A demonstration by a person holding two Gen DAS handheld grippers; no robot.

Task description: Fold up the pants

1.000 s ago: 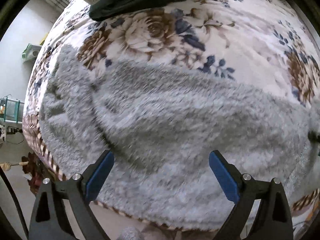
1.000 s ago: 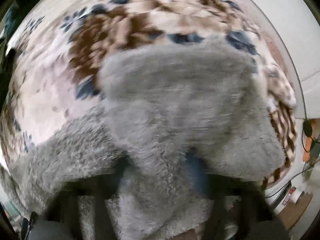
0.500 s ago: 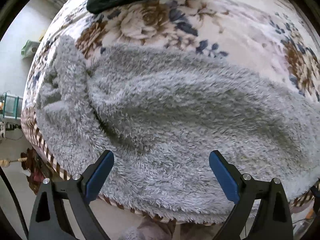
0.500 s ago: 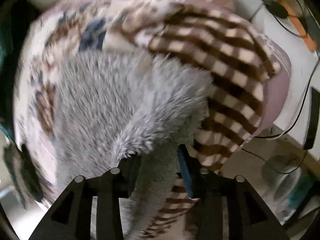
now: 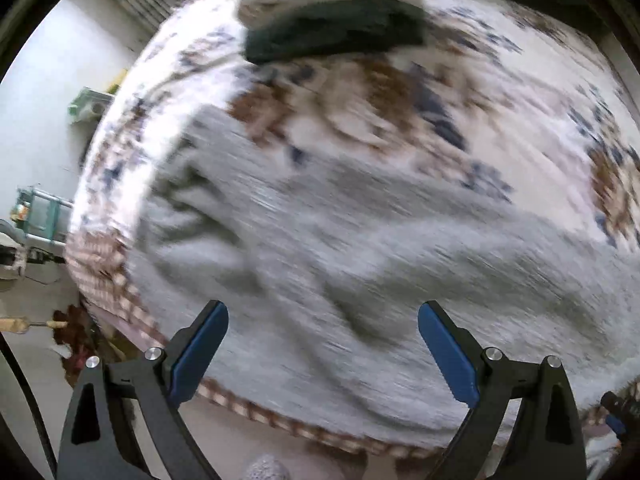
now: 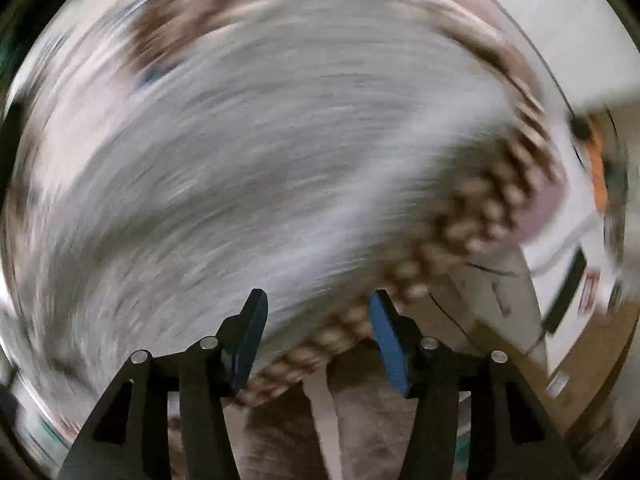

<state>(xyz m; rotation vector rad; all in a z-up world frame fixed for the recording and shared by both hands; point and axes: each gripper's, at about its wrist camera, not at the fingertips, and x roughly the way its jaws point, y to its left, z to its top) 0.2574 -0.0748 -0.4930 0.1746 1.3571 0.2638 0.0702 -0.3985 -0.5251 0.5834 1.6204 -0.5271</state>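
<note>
Pants [image 5: 400, 264] of fluffy grey fleece lie spread flat across the near part of a floral blanket [image 5: 500, 92], reaching close to its checked brown-and-cream border [image 5: 120, 280] at the near left edge. Both views are smeared by motion blur, so folds and seams in the fabric are hard to make out; a few darker creases show toward the left end of the garment.

In the left wrist view, the left gripper [image 5: 322, 356] hangs above the near edge of the pants with its blue-padded jaws spread wide and nothing between them. Beyond the pants, at the far side of the blanket, sits a pile of dark green clothing [image 5: 332, 32].

In the right wrist view, the right gripper [image 6: 318, 340] has its jaws parted to a moderate gap and empty, poised over the spot where the grey pants [image 6: 260, 160] meet the checked border [image 6: 460, 232]. To the right of the bed, a cardboard box [image 6: 500, 300] and a white wall are visible.
</note>
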